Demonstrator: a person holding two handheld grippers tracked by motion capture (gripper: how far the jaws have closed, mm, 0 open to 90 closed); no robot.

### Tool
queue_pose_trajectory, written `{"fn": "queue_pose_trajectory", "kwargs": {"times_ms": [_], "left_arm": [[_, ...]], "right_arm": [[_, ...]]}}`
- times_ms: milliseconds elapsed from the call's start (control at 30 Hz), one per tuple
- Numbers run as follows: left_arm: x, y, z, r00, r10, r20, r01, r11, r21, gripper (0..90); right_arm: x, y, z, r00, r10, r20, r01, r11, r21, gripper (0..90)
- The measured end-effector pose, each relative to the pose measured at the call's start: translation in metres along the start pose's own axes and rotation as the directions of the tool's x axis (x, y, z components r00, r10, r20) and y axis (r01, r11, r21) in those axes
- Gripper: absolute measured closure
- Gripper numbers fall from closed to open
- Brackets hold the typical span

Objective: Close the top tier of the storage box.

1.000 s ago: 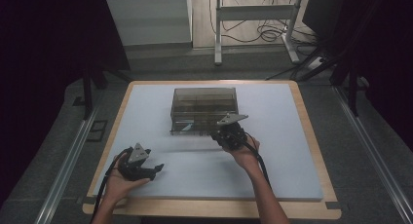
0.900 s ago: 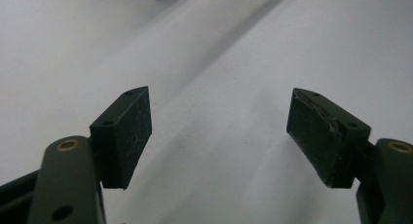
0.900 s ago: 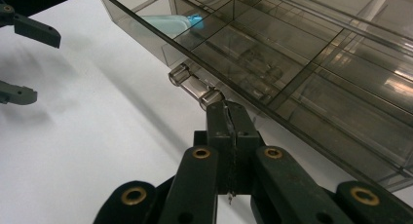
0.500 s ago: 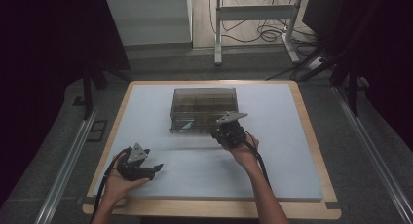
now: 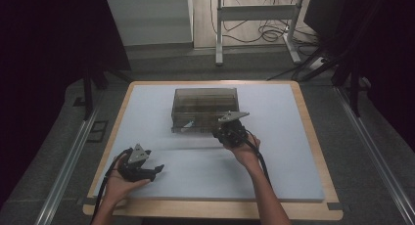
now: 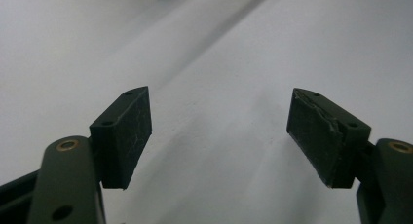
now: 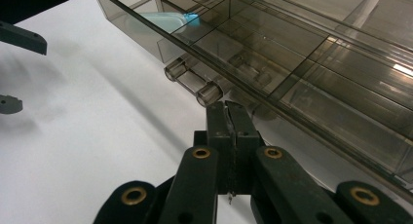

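A smoky clear compartment box [image 5: 204, 107] sits on the white mat [image 5: 274, 151], toward the back middle. Its lid and dividers show close up in the right gripper view [image 7: 311, 63], with a pale blue item [image 7: 165, 20] in a left-end compartment [image 5: 188, 123]. My right gripper [image 7: 227, 109] is shut with nothing between its jaws, its tips at the box's front edge beside two clear tube-shaped lugs [image 7: 192, 83]. From above, it [image 5: 220, 132] is at the box's front right. My left gripper [image 5: 156, 170] rests near the mat's front left, open, with bare mat between the pads [image 6: 122, 131].
The wooden table rim [image 5: 313, 132] frames the mat. Metal rails [image 5: 63, 166] run along both sides of the table. Behind it stand a metal stand's legs [image 5: 254, 19] and cables on the floor. The left gripper's jaw tips show at the left edge of the right gripper view.
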State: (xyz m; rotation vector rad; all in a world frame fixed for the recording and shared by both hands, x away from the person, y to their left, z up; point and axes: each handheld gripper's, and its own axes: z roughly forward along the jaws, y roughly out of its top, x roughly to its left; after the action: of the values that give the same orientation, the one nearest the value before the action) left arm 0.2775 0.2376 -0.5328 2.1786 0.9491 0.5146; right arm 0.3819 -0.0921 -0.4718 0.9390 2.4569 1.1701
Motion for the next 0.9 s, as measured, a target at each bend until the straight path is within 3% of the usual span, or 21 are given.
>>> {"fn": "queue_pose_trajectory", "kwargs": {"times_ms": [900], "left_arm": [[-0.0004,0.0000,0.0002,1.0000,0.002,-0.001,-0.002,1.0000,0.001,25.2]], "right_arm": [[-0.0065,0.0074,0.0051,0.9998,0.017,0.008,-0.017,1.000,0.004,88.7]]}}
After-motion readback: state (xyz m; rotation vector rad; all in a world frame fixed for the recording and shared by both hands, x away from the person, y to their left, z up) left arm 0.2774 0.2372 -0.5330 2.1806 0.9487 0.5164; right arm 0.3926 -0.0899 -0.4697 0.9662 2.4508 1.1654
